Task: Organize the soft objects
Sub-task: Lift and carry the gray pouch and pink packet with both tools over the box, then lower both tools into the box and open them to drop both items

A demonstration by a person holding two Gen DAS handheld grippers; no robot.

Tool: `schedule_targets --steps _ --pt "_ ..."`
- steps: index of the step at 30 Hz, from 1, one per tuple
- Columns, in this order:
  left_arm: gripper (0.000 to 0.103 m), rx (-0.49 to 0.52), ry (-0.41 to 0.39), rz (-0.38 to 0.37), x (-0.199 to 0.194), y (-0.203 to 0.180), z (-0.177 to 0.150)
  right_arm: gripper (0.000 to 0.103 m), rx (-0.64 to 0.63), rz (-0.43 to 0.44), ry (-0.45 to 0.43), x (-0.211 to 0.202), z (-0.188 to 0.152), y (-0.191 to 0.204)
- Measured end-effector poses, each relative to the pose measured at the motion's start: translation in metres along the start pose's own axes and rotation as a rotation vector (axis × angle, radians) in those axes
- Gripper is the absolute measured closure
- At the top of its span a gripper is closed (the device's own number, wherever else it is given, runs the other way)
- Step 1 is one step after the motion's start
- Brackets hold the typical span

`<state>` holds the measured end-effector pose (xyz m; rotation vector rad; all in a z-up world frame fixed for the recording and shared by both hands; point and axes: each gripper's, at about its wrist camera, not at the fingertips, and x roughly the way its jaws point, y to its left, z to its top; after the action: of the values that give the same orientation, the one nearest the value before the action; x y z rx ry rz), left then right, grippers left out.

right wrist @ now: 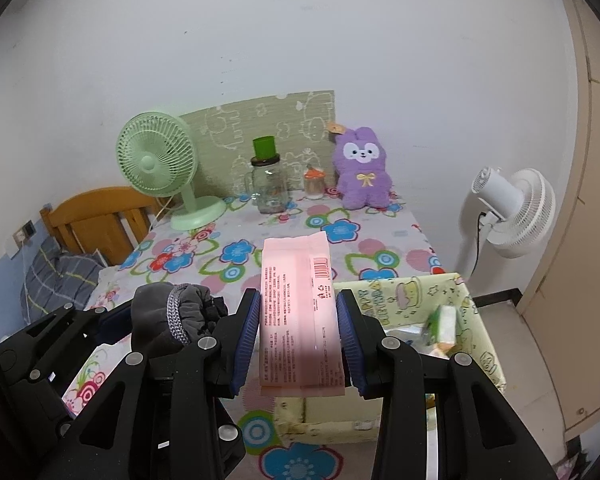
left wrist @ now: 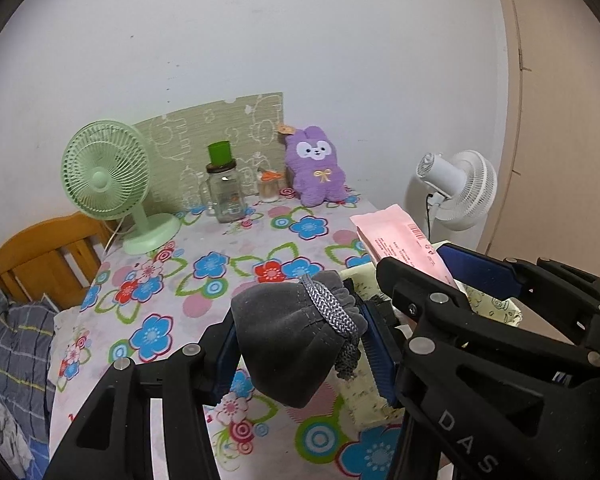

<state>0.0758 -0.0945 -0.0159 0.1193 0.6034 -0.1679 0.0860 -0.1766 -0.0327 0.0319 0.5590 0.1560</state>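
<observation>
Handling: the grey velvet drawstring pouch (left wrist: 296,336) looks soft, light and squashy; taken across its body, not by the braided grey cord (left wrist: 332,308). The flat pink plastic tissue pack (right wrist: 300,316) looks light, slick and yielding; taken by its long edges.
Look: pouch gathered at the neck; pack printed with red text and a barcode.
Left gripper (left wrist: 300,344): jaws pinching the pouch, lower centre of frame.
Right gripper (right wrist: 298,332): jaws pinching the pack, lower centre, above the flowered tablecloth (right wrist: 236,256).
Destination, likely: yellow patterned fabric box (right wrist: 480,340), lower right.
</observation>
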Motion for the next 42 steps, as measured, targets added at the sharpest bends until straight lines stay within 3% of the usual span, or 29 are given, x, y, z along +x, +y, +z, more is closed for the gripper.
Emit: schedule_targets --steps 19,42 --pt "0.046 0.053 0.009 -0.079 0.035 -0.046 0.014 0.060 0.047 -0.048 -0.003 0.010 0.002 -0.054" --pt "0.045 0.096 0.091 -0.187 0.101 -0.083 0.015 0.060 0.141 -0.164 0.077 0.055 -0.011 -0.110"
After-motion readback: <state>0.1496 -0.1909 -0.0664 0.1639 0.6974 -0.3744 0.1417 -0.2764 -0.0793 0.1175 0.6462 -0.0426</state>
